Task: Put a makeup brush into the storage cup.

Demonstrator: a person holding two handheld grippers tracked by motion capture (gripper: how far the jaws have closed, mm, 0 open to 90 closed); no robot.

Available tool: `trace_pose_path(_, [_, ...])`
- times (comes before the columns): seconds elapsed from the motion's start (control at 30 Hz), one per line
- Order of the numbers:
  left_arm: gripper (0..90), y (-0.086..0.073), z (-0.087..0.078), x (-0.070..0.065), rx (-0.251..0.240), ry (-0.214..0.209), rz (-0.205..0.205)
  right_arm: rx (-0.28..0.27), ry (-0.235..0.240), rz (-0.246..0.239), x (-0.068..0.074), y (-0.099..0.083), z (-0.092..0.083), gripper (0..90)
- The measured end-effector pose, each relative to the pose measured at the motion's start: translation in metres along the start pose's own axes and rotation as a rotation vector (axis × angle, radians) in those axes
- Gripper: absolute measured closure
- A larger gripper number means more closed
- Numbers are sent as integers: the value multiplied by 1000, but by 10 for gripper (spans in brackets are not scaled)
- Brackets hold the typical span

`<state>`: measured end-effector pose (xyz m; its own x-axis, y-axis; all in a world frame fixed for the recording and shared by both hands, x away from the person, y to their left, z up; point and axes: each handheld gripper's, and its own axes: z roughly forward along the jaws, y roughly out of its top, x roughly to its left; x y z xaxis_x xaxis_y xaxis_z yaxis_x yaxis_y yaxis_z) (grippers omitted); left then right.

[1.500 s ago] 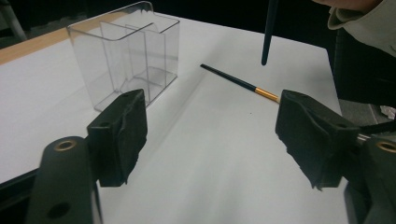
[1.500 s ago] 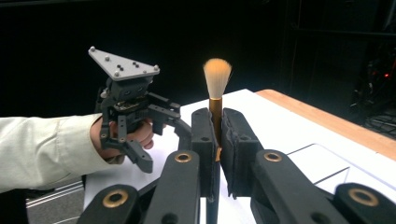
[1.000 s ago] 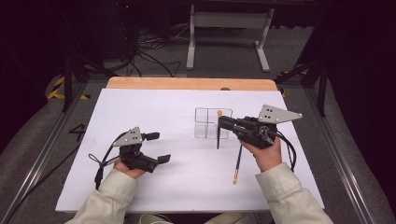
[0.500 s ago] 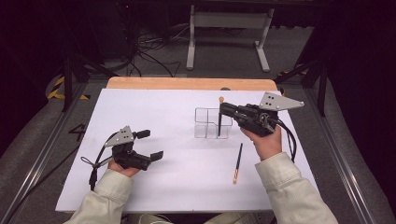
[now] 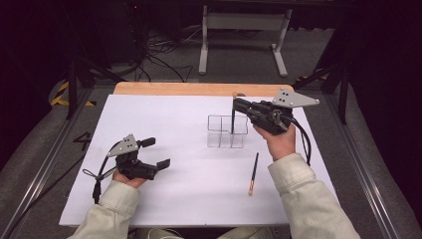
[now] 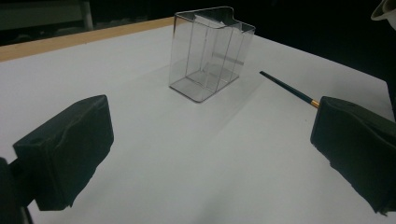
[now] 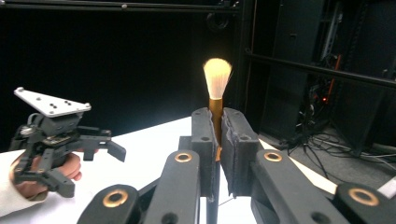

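**Pale sleeves, black hand-held tools**

The person wears a light cream, long-sleeved jacket with ribbed-looking cuffs on both arms. Each hand carries a matte black two-jaw gripper: the left gripper (image 5: 155, 152) and the right gripper (image 5: 234, 103). Each is topped by a grey three-cornered plate dotted with small holes. Black cables trail from both. The right gripper's linkage arms show brass-coloured ringed pivots, and its jaws end in thick, dark pads.

The high view looks down and forward over the table (image 5: 164, 199). The left gripper view sits low, facing the box (image 6: 208, 51), which both share.
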<state>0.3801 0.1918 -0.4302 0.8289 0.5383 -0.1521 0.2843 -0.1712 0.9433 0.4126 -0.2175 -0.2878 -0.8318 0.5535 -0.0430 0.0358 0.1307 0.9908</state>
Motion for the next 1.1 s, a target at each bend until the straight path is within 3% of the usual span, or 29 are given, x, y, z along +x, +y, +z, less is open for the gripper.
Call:
trace_pose_path(0.2, [0,0,-5,-1,-32,35,6,-18,-35,9,-8,-3,7,841])
trace_pose_path(0.73, [2,-2,-7,0,-52,38,2,-13,-92,-10,-22,-17,27,841])
trace_pose_path(1.1, [2,-2,-8,0,-52,41,6,15,-97,16,-27,-33,37,841])
